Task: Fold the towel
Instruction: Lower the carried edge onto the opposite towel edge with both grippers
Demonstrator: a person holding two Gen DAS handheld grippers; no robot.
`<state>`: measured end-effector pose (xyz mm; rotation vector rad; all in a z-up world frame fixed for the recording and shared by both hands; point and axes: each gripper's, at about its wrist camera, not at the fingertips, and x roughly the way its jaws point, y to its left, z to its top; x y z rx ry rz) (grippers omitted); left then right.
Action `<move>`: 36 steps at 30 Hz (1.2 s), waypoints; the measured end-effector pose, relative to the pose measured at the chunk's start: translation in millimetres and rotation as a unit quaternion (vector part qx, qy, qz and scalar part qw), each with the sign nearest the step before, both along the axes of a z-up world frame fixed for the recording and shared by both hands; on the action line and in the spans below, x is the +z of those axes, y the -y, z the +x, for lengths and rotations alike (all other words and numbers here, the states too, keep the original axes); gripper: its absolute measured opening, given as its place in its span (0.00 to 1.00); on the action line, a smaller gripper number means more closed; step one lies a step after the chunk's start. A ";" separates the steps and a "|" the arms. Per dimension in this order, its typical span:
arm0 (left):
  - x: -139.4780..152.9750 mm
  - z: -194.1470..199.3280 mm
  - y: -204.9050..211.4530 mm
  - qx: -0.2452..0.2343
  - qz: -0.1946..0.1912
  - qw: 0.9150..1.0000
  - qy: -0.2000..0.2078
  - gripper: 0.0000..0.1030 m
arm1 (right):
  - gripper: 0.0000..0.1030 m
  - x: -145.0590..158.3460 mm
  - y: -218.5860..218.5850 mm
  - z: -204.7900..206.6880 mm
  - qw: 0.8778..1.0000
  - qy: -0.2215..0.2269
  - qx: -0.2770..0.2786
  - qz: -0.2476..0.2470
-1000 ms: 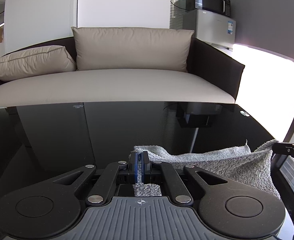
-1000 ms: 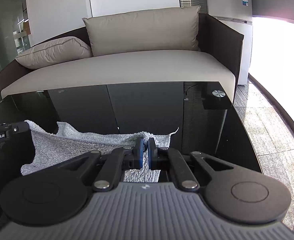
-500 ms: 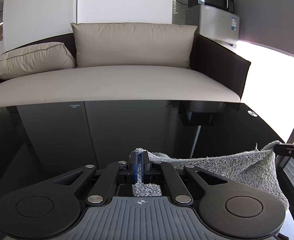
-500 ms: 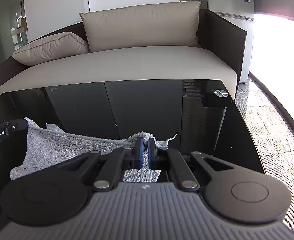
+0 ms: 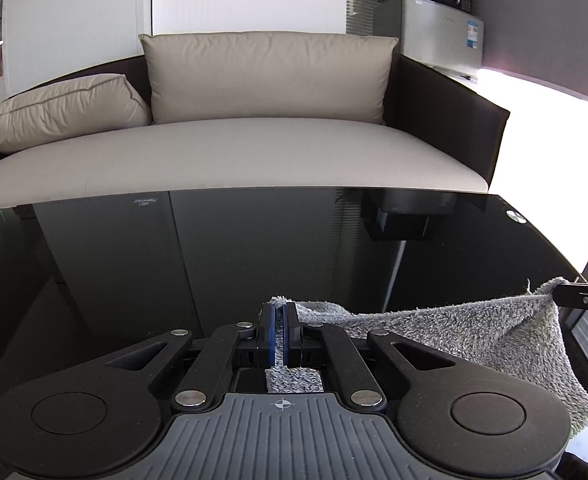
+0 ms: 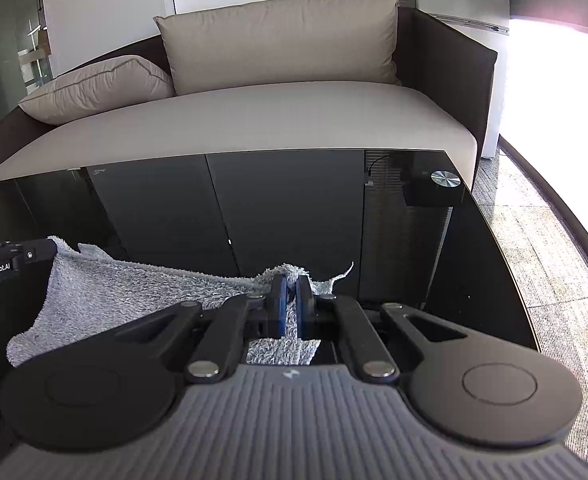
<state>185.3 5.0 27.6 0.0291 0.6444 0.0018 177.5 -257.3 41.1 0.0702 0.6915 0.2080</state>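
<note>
A grey terry towel (image 5: 453,336) hangs stretched between my two grippers above the black glass table (image 5: 254,260). My left gripper (image 5: 278,312) is shut on one top corner of the towel. My right gripper (image 6: 290,284) is shut on the other top corner; its tip also shows at the right edge of the left wrist view (image 5: 581,300). In the right wrist view the towel (image 6: 134,292) sags leftward to the left gripper's body (image 6: 2,268). The towel's lower part is hidden behind the gripper bodies.
A beige sofa (image 5: 234,148) with two cushions stands just beyond the table's far edge. A fridge (image 5: 441,32) with a microwave on top stands at the back right. The table's right edge (image 6: 509,264) borders carpeted floor. A round metal fitting (image 6: 445,179) sits at the table's far right corner.
Both grippers have risen with the towel corners held. The towel's top edge has pulled straighter between them and more table shows beyond it.
</note>
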 end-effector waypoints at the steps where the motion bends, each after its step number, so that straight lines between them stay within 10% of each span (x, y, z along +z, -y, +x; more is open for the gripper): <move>1: -0.6 0.9 0.3 0.000 0.001 1.000 0.000 0.03 | 0.04 -0.4 -0.1 0.5 1.000 0.000 0.000 0.000; 36: -14.5 11.4 1.2 -0.001 0.011 1.000 -0.018 0.09 | 0.14 -16.4 6.7 9.1 0.999 0.012 -0.023 -0.022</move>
